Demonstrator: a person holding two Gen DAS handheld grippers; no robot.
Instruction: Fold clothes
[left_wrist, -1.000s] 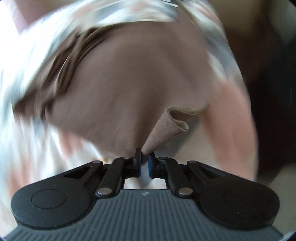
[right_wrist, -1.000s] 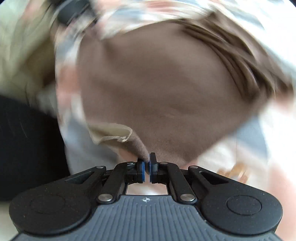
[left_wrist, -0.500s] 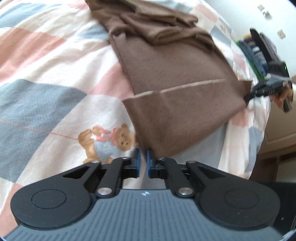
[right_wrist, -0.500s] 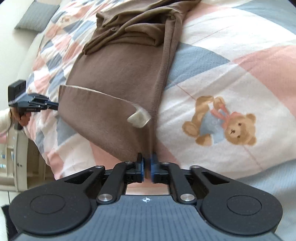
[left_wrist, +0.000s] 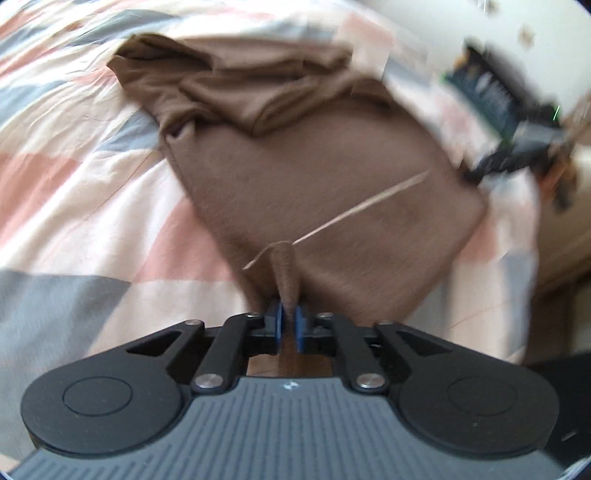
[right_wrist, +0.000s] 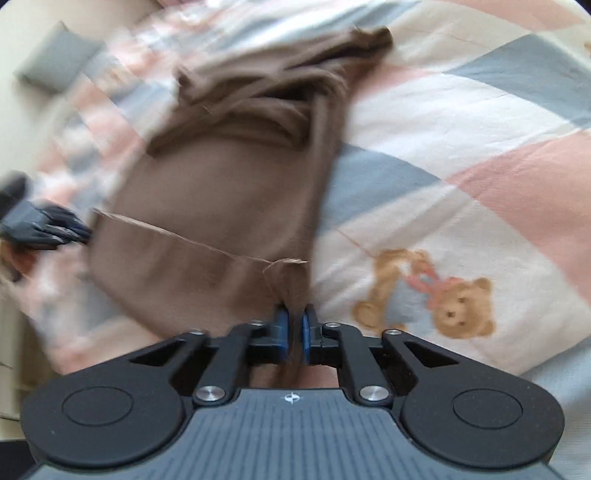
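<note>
Brown garment (left_wrist: 314, 192) lies on the bed (left_wrist: 74, 192), its bottom hem near the bed's edge and turned up over the body — first fold under way. Left claw (left_wrist: 289, 325) is pressed together, pinching one hem corner; right claw (right_wrist: 294, 330) pinches the opposite corner. Sleeves and collar sit bunched at the far end, probably unfolded, though blur hides detail. Left to do: lay the fold flat, tuck the sleeves, fold again.
</note>
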